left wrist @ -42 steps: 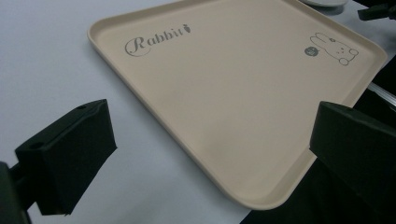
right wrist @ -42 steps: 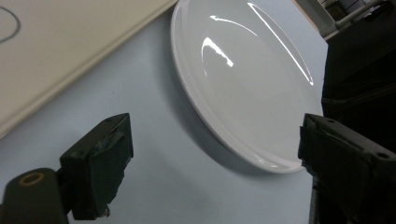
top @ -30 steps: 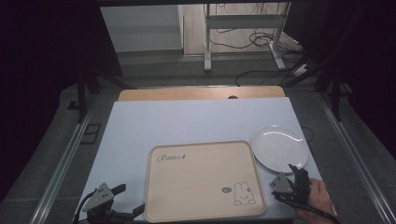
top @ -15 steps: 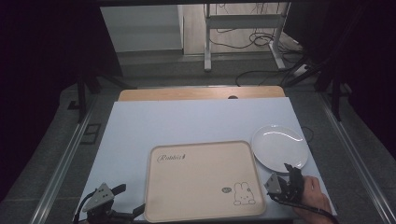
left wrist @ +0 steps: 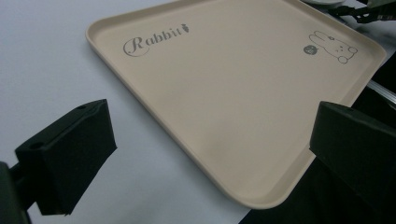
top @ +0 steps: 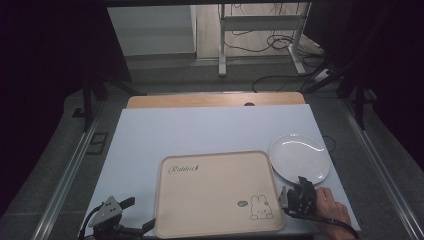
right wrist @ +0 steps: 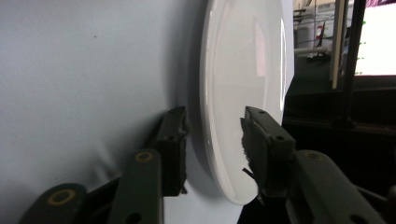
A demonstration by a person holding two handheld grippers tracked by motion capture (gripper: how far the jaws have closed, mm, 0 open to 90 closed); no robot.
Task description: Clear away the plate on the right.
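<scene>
White and glossy, the round plate (top: 300,157) lies at the right of the high view on the pale tabletop (top: 200,130), its left edge just beside the upper right corner of the beige tray (top: 215,195). The tray occupies the lower centre, with a script word at its upper left and a rabbit drawing at its lower right. The right gripper (top: 299,192) sits at the lower right of the frame, held by a hand (top: 330,207), its tips at the plate's near rim. The left gripper (top: 122,222) lies at the lower left, beside the tray's left edge.

In the left gripper view, its two black jaws stand wide apart at the lower corners of the frame, with the near corner of the tray (left wrist: 243,98) between them and untouched. The word "Rabbit" shows in the upper left.

In the right gripper view, the plate (right wrist: 243,84) appears edge-on in the centre. The right gripper (right wrist: 215,140) has one jaw on either side of the plate's rim, with narrow gaps visible, so it is not yet clamped.
</scene>
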